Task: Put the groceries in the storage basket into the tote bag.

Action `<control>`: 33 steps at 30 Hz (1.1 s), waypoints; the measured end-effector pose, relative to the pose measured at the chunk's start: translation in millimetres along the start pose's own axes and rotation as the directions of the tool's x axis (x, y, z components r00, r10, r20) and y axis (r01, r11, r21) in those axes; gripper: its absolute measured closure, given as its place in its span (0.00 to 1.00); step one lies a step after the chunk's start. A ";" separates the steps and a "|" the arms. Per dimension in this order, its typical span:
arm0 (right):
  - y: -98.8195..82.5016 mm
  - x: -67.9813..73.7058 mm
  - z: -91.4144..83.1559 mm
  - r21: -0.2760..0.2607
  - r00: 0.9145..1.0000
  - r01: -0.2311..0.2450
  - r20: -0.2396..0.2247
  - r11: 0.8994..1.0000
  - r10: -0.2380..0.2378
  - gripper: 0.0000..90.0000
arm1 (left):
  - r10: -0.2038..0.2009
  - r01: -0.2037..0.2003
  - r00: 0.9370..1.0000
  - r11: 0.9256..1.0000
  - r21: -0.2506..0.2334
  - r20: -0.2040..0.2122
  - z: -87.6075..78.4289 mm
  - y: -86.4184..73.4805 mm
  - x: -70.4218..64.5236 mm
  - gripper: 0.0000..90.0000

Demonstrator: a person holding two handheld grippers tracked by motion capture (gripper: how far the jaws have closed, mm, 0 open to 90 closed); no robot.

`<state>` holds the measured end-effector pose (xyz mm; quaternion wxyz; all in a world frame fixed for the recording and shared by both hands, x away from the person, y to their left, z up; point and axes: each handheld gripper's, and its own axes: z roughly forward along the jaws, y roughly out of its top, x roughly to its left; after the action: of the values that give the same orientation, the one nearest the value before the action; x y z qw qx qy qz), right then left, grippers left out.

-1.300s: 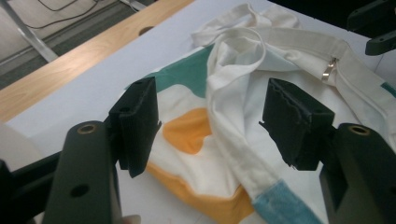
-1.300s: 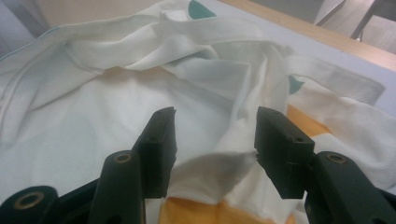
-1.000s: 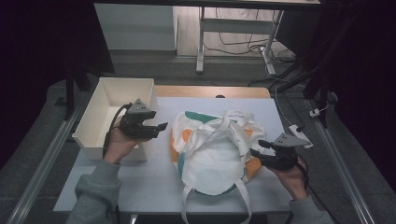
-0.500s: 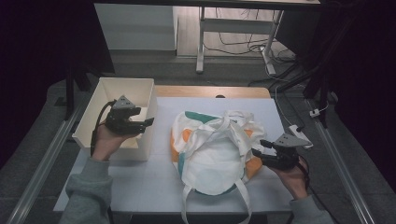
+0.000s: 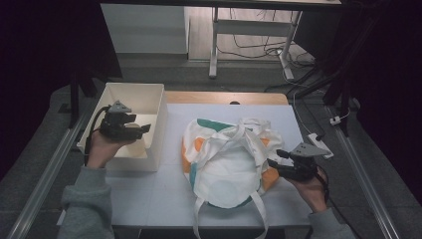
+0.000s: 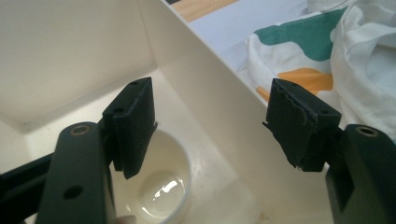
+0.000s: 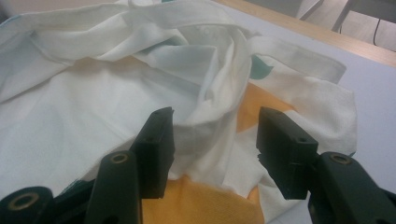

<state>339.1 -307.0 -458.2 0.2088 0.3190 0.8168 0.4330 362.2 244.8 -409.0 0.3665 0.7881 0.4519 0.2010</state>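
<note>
Your left claw (image 5: pixel 145 128) sits at the left of the high view, over the open cream bin (image 5: pixel 158 115) that stands on the counter (image 5: pixel 149 194). Its jaws are spread with nothing between them. In the left gripper view they frame the bin's inner wall, and a small white bowl (image 6: pixel 163 179) rests on the bin floor at the lower middle of that frame, below the left jaw.

Your right claw (image 5: pixel 274 160) is at the lower right of the high view, held at the right edge of the white cloth bag (image 5: pixel 226 169). The bag has green and orange patches and lies crumpled in the middle of the counter, its straps (image 5: pixel 261 211) trailing toward the bottom edge. In the right gripper view the jaws stand apart, with a raised fold of the bag (image 7: pixel 210 112) in the gap between them; you cannot tell whether either pad touches the cloth. The bag lies just beside the bin, to its right.
</note>
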 end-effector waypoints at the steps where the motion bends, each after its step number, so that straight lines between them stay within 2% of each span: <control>1: 0.0 -0.1 0.2 0.001 1.000 0.000 0.000 1.000 0.000 0.52 | -0.005 0.005 1.000 1.000 0.002 0.001 -0.1 -0.9 2.2 0.36; 7: -0.3 0.7 1.7 0.001 1.000 -0.001 -0.005 1.000 0.001 0.51 | -0.025 0.025 1.000 1.000 0.012 -0.012 -2.3 -5.3 9.5 0.34; 12: 0.7 1.7 4.4 0.007 1.000 0.004 -0.012 1.000 -0.004 0.51 | -0.029 0.030 0.999 0.998 0.052 -0.019 -0.3 -8.7 14.4 0.29; 17: 0.1 1.4 5.7 0.012 1.000 0.007 -0.013 1.000 -0.006 0.51 | -0.043 0.045 0.999 0.997 0.066 -0.026 -0.1 -11.4 19.6 0.24; 20: 0.1 1.3 5.4 0.012 1.000 0.006 -0.010 1.000 -0.006 0.51 | -0.046 0.051 0.998 0.995 0.090 -0.051 1.5 -14.1 23.6 0.22; 23: 0.1 1.4 5.6 0.013 1.000 0.007 -0.010 1.000 -0.007 0.51 | -0.057 0.063 0.997 0.992 0.108 -0.052 3.8 -17.1 28.1 0.19; 29: -0.3 1.4 6.4 0.015 1.000 0.006 -0.009 1.000 -0.005 0.51 | -0.058 0.062 0.998 0.987 0.150 -0.036 12.0 -20.8 32.2 0.11; 32: -0.5 1.3 6.5 0.019 1.000 0.004 -0.008 1.000 -0.004 0.51 | -0.036 0.047 0.997 0.986 0.162 -0.075 17.4 -22.4 31.9 0.07; 33: -0.6 1.3 6.7 0.019 1.000 0.006 -0.008 1.000 -0.006 0.51 | -0.039 0.050 0.997 0.984 0.170 -0.071 19.6 -23.1 32.4 0.07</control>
<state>342.1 -302.4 -462.4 0.2037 0.3166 0.8227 0.4260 378.4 272.4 -439.7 0.2862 0.7993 0.4970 0.1795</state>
